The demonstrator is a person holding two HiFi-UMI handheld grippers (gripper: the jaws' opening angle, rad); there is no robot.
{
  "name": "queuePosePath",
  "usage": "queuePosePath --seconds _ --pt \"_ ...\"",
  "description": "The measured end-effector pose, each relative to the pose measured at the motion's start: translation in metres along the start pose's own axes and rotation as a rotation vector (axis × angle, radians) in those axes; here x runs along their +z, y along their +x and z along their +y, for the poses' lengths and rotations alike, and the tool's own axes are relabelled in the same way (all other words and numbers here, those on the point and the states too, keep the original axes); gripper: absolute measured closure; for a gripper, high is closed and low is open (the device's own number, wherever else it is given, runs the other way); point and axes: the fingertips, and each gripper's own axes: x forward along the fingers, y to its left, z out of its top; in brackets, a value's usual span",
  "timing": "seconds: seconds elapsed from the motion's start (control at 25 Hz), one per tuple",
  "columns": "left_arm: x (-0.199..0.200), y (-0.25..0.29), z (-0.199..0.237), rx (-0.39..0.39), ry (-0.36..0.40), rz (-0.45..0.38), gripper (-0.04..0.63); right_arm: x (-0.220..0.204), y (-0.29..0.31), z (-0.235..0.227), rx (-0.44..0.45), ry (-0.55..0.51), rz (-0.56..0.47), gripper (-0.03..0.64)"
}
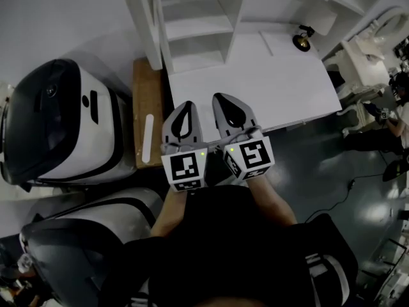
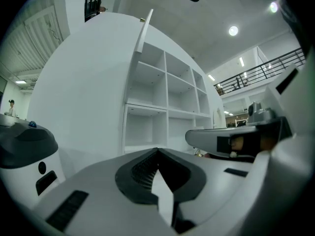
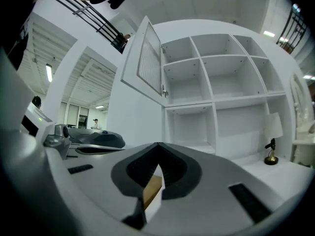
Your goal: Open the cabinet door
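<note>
white hall with a dark glossy floor (image 1: 332, 171), seen from above. item one: cabinet (image 1: 198, 24), white, open-faced shelving in rows of square compartments, at 12 o'clock in the head view, standing on a white platform (image 1: 281, 82). item two: cabinet door (image 3: 142, 58), white with a slatted panel, already swung wide on its hinges; in the right gripper view it stands at 11 o'clock, out from the upper left compartment, apart from both tools. item three: left gripper (image 1: 189, 105), centre of the head view, jaws pressed together with nothing between them, pointing level toward the cabinet over the near edge of the platform. item four: right gripper (image 1: 219, 98), just beside the left one at its 3 o'clock, jaws likewise pressed together and empty, pointing the same way. item five: small dark and brass ornament (image 1: 301, 40), upright on the platform at 1 o'clock, beside the cabinet's lower right compartment. item six: wooden board (image 1: 146, 101), flat against the platform's left edge at 10 o'clock, with a white strip (image 1: 149, 136) lying on it. item seven: two black and white machines, one (image 1: 57, 120) at 9 o'clock and one (image 1: 83, 235) at 7 o'clock. item eight: the person's dark sleeves and torso (image 1: 223, 248) at 6 o'clock.
</note>
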Motion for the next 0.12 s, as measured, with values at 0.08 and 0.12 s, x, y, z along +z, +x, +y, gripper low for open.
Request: queuePosePath --seconds 0.08,0.12 --pt "0.0013 -0.0004 -0.0055 -0.015 0.003 0.002 0.583 0.0015 -0.0021 -0.0022 -0.008 -0.001 0.001 0.598" --pt "0.0024 -0.0005 -0.0080 -0.022 0.005 0.002 0.583 0.0028 -0.0028 -0.0033 -0.012 -0.002 0.000 0.598"
